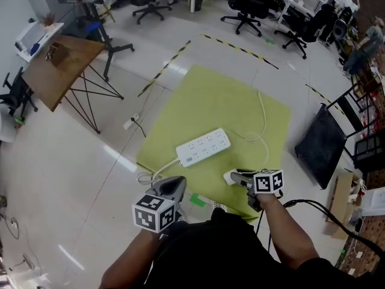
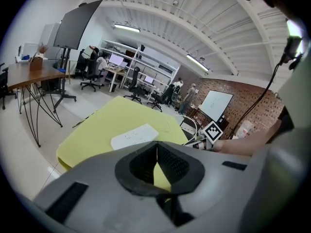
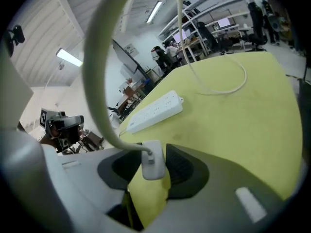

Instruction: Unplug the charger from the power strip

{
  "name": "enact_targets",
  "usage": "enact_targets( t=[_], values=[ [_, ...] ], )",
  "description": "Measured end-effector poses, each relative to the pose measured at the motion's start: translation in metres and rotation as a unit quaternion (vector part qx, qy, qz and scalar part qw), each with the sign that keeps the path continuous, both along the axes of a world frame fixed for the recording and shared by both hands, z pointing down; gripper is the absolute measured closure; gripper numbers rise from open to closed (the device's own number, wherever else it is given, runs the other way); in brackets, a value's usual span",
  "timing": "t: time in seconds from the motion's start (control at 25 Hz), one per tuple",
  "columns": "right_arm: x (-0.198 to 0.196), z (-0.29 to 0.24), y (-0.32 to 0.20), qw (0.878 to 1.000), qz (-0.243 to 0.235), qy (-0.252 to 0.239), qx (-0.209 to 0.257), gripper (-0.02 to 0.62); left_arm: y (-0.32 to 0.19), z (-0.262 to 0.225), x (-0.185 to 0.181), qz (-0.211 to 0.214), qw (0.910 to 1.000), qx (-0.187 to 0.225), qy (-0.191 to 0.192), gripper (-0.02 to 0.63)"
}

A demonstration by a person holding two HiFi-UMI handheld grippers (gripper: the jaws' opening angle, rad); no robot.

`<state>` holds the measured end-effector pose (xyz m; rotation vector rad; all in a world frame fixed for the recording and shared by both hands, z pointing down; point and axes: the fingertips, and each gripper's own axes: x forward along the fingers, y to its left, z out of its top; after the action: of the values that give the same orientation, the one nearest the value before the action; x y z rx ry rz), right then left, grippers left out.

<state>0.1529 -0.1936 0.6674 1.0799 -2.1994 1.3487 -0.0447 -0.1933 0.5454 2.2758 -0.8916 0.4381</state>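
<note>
Right tongs (image 3: 151, 154) grip the unplugged charger (image 3: 154, 171), left tongs (image 2: 156, 152) closed and empty; advise setting it down gently with the cable (image 3: 93, 81) slack.

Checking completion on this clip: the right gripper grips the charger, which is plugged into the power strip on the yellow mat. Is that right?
Not plugged in: the right gripper grips the charger, which is out of the power strip on the yellow mat and apart from it. The right gripper view shows this.

Pale floor (image 1: 60, 179), black office chairs (image 1: 243, 8)
</note>
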Motion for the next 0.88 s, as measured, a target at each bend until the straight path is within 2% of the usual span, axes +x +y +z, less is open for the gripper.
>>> enact_targets(
  t=[0.16, 0.32, 0.52, 0.88],
  values=[
    [0.012, 0.004, 0.002, 1.0, 0.024, 0.018, 0.004, 0.43, 0.003, -0.002, 0.001, 0.005, 1.0, 0.003, 0.003, 0.598],
    [0.024, 0.007, 0.003, 0.997, 0.058, 0.045, -0.011, 0.373, 0.007, -0.003, -0.001, 0.011, 0.9999, 0.004, 0.005, 0.598],
    [0.026, 0.006, 0.009, 0.994, 0.089, 0.066, -0.008, 0.358, 0.016, 0.0, -0.01, 0.022, 0.9997, 0.003, 0.009, 0.598],
    [0.031, -0.024, 0.02, 0.986, 0.142, 0.079, 0.036, 0.356, 0.036, 0.005, -0.022, 0.058, 0.9982, 0.003, 0.011, 0.598]
  ],
)
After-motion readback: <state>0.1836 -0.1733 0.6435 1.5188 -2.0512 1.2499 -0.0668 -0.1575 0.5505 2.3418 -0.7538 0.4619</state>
